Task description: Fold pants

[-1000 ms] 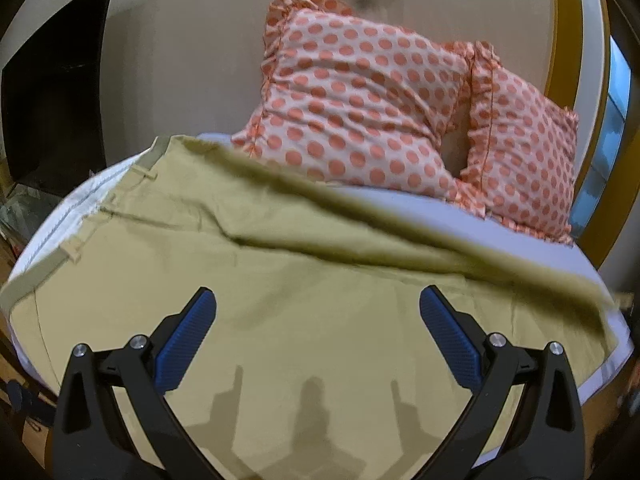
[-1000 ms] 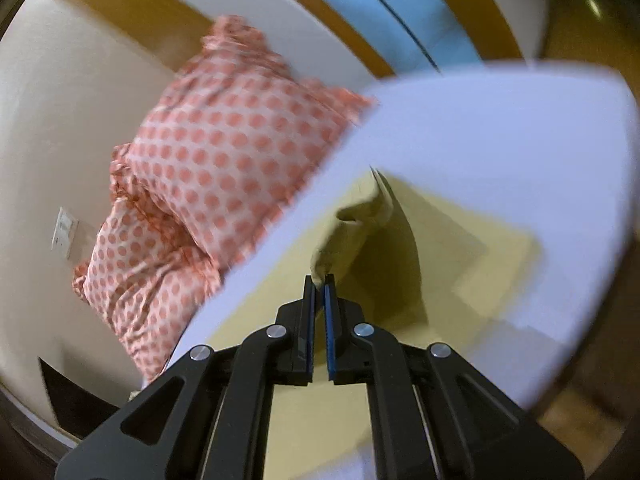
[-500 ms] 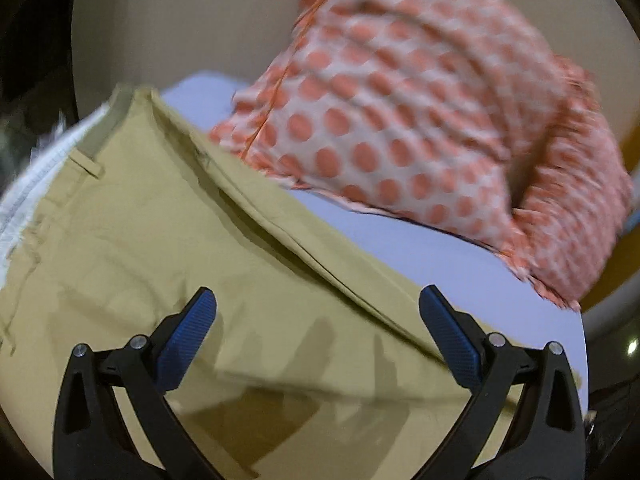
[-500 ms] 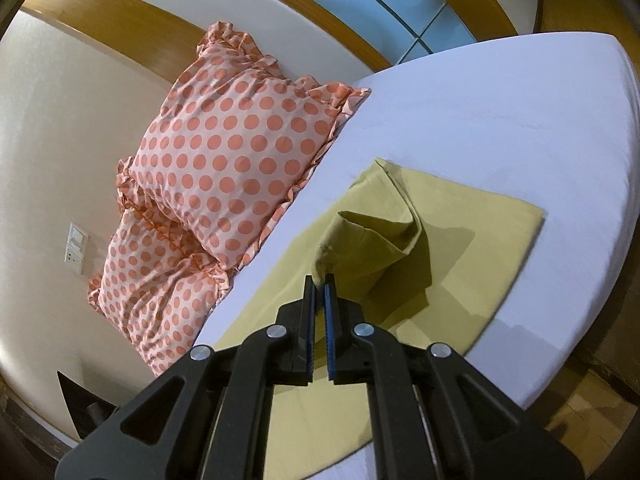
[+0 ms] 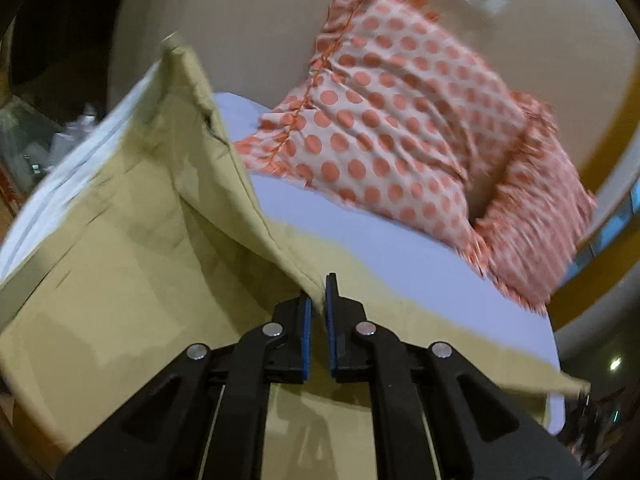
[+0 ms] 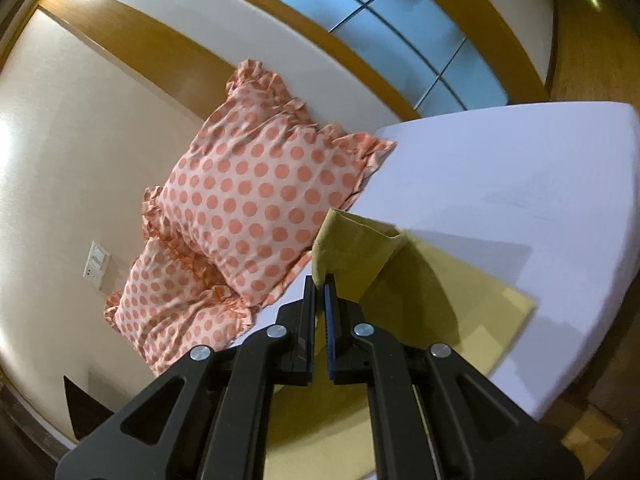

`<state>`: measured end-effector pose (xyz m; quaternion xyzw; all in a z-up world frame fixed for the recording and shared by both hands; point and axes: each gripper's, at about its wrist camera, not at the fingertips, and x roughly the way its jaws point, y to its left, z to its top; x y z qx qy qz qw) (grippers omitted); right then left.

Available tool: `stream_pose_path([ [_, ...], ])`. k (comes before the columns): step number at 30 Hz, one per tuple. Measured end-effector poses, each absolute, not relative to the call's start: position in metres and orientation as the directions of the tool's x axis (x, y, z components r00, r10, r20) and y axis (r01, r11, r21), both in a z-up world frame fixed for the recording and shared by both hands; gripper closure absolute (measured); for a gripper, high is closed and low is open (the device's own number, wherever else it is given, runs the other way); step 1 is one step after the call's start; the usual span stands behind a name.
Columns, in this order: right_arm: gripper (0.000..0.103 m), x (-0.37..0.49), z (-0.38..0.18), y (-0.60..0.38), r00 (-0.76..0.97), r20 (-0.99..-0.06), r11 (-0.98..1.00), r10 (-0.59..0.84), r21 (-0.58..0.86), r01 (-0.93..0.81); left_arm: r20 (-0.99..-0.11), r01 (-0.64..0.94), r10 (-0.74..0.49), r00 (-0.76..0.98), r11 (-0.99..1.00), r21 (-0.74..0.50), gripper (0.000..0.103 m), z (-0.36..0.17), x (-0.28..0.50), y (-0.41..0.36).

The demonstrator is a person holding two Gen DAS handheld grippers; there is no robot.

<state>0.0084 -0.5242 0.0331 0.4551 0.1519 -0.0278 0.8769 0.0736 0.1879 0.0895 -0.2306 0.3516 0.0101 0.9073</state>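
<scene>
Khaki pants (image 5: 120, 264) lie spread on a white bed (image 5: 360, 236). My left gripper (image 5: 316, 300) is shut on the far side edge of the pants, near the waistband end, and lifts that edge into a raised ridge. In the right wrist view my right gripper (image 6: 319, 286) is shut on the pants (image 6: 352, 248) near the leg end, holding a fold of cloth up off the bed (image 6: 500, 184). The rest of the leg lies flat below it.
Two orange polka-dot pillows (image 5: 392, 120) lean against the beige wall at the head of the bed; they also show in the right wrist view (image 6: 248, 200). A window (image 6: 380, 12) is above. A dark cluttered area (image 5: 36, 128) lies left of the bed.
My left gripper was open above the pants; it has closed on the far edge and lifted it. My right gripper has stayed shut and raised its fold of the leg higher.
</scene>
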Motion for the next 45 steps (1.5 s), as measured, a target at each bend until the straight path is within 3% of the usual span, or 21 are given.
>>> stream_pose_path([
  [3,0.099,0.004,0.012,-0.527,0.933,-0.345,0.563,0.1,0.793,0.233,-0.661,-0.211,-0.15,0.735,0.876,-0.434,0.095,0.06,0.008,0.189],
  [7,0.098,0.004,-0.003,-0.522,0.905,-0.416,0.59,0.087,0.754,0.29,-0.685,-0.255,-0.171,0.709,0.843,-0.474,0.095,0.023,-0.025,0.194],
  [9,0.091,-0.001,-0.001,-0.518,0.89,-0.454,0.63,0.049,0.705,0.325,-0.689,-0.258,-0.183,0.701,0.836,-0.484,0.093,0.011,-0.031,0.194],
  [10,0.069,-0.004,0.0,-0.517,0.885,-0.465,0.638,0.035,0.692,0.338,-0.686,-0.255,-0.181,0.705,0.838,-0.483,0.092,0.009,-0.035,0.192],
  [11,0.032,-0.009,0.001,-0.518,0.88,-0.475,0.642,0.013,0.679,0.357,-0.681,-0.249,-0.174,0.712,0.843,-0.476,0.088,0.009,-0.038,0.19],
  [12,0.02,-0.019,0.002,-0.519,0.885,-0.465,0.646,-0.029,0.667,0.372,-0.677,-0.247,-0.156,0.719,0.853,-0.46,0.084,0.01,-0.042,0.187],
  [13,0.017,-0.024,0.002,-0.519,0.89,-0.453,0.655,-0.062,0.654,0.378,-0.669,-0.244,-0.129,0.732,0.867,-0.434,0.074,0.012,-0.048,0.184],
  [14,0.017,-0.029,0.002,-0.519,0.888,-0.45,0.669,-0.097,0.631,0.393,-0.659,-0.239,-0.109,0.745,0.878,-0.415,0.064,0.014,-0.053,0.18],
  [17,0.024,-0.031,-0.006,-0.52,0.866,-0.475,0.687,-0.156,0.578,0.44,-0.638,-0.241,-0.067,0.767,0.891,-0.383,0.053,0.018,-0.067,0.177],
  [20,0.028,-0.025,-0.021,-0.523,0.851,-0.506,0.661,-0.143,0.591,0.462,-0.609,-0.263,-0.031,0.793,0.883,-0.388,0.049,0.025,-0.078,0.182],
  [26,0.029,-0.022,-0.025,-0.501,0.854,-0.473,0.716,-0.216,0.518,0.468,-0.563,-0.344,0.059,0.824,0.842,-0.416,0.041,0.04,-0.094,0.202],
  [27,0.034,-0.019,-0.027,-0.496,0.87,-0.456,0.736,-0.188,0.521,0.432,-0.566,-0.348,0.06,0.823,0.839,-0.418,0.041,0.041,-0.093,0.204],
  [28,0.046,-0.016,-0.028,-0.493,0.882,-0.446,0.744,-0.152,0.536,0.399,-0.569,-0.35,0.058,0.82,0.838,-0.419,0.041,0.042,-0.092,0.204],
  [31,0.061,-0.008,-0.031,-0.479,0.895,-0.431,0.773,-0.115,0.527,0.353,-0.567,-0.335,0.047,0.822,0.846,-0.415,0.041,0.045,-0.091,0.2],
  [33,0.062,-0.009,-0.032,-0.473,0.894,-0.424,0.784,-0.149,0.5,0.368,-0.563,-0.321,0.041,0.825,0.855,-0.408,0.039,0.048,-0.09,0.196],
  [36,0.074,-0.011,-0.034,-0.474,0.893,-0.418,0.793,-0.168,0.481,0.374,-0.564,-0.317,0.04,0.825,0.859,-0.402,0.037,0.048,-0.087,0.194],
  [42,0.074,0.002,-0.032,-0.453,0.881,-0.427,0.871,-0.206,0.331,0.364,-0.568,-0.321,0.036,0.822,0.853,-0.411,0.037,0.046,-0.087,0.192],
  [44,0.093,0.008,-0.033,-0.449,0.889,-0.42,0.887,-0.18,0.322,0.331,-0.568,-0.324,0.038,0.822,0.851,-0.412,0.036,0.046,-0.088,0.192],
  [45,0.095,0.009,-0.032,-0.453,0.902,-0.411,0.877,-0.133,0.375,0.3,-0.568,-0.328,0.04,0.822,0.849,-0.415,0.036,0.045,-0.087,0.194],
])
